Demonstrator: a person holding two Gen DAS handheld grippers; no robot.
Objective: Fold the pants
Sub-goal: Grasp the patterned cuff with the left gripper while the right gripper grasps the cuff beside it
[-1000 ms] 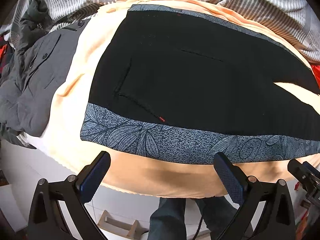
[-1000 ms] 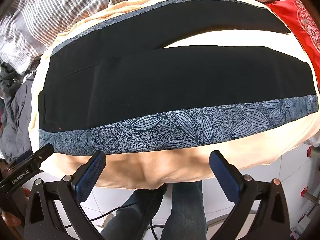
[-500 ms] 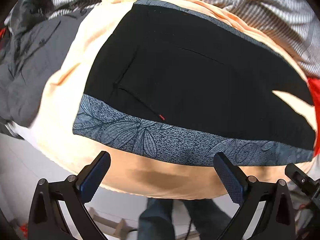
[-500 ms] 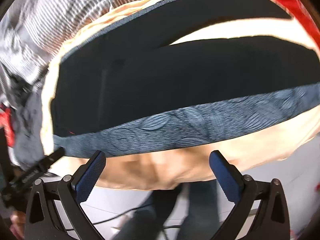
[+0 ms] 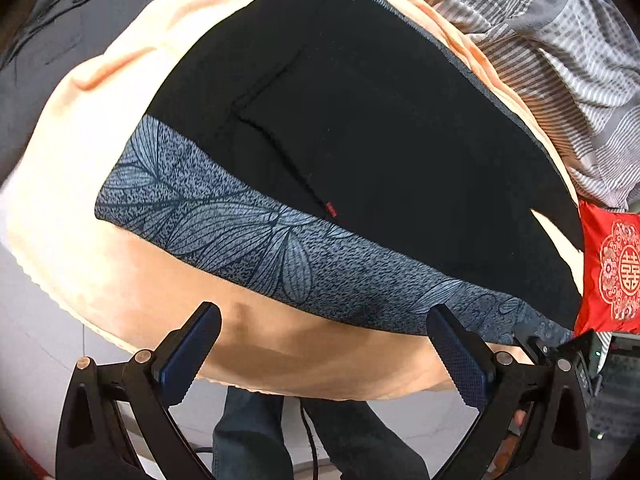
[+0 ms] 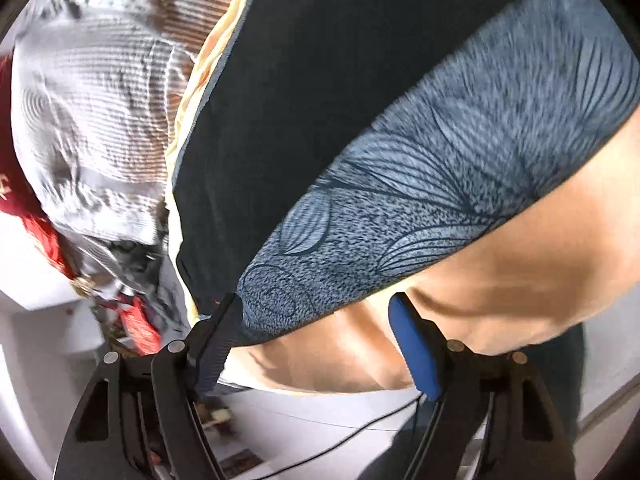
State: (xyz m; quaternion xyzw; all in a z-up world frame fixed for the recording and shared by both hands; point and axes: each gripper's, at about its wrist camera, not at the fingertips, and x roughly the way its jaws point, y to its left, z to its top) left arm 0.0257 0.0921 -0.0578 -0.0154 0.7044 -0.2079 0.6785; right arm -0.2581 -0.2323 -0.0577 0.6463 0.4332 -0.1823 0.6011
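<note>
Black pants [image 5: 380, 128] with leaf-print side band [image 6: 460, 184]: flat on the peach blanket [image 5: 100, 240], band along its near edge. Right gripper [image 6: 316, 332]: dropped and rolled to the band's hem end, jaws just narrowed, astride it, not yet pinching. Left gripper [image 5: 324, 344]: lowered toward the waist end, jaws wide, empty. First fold pending.

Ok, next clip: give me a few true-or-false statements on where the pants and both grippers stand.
1. The pants lie spread flat on a peach blanket. True.
2. The left gripper is clamped on the patterned side band. False: its jaws stand open, short of the band.
3. A red cushion lies by the far end of the pants. True.
4. The right gripper is far from the pants. False: its jaws, just been closing, straddle the band's corner without pinching it.
5. The pants are already folded in half. False: both legs lie unfolded.
</note>
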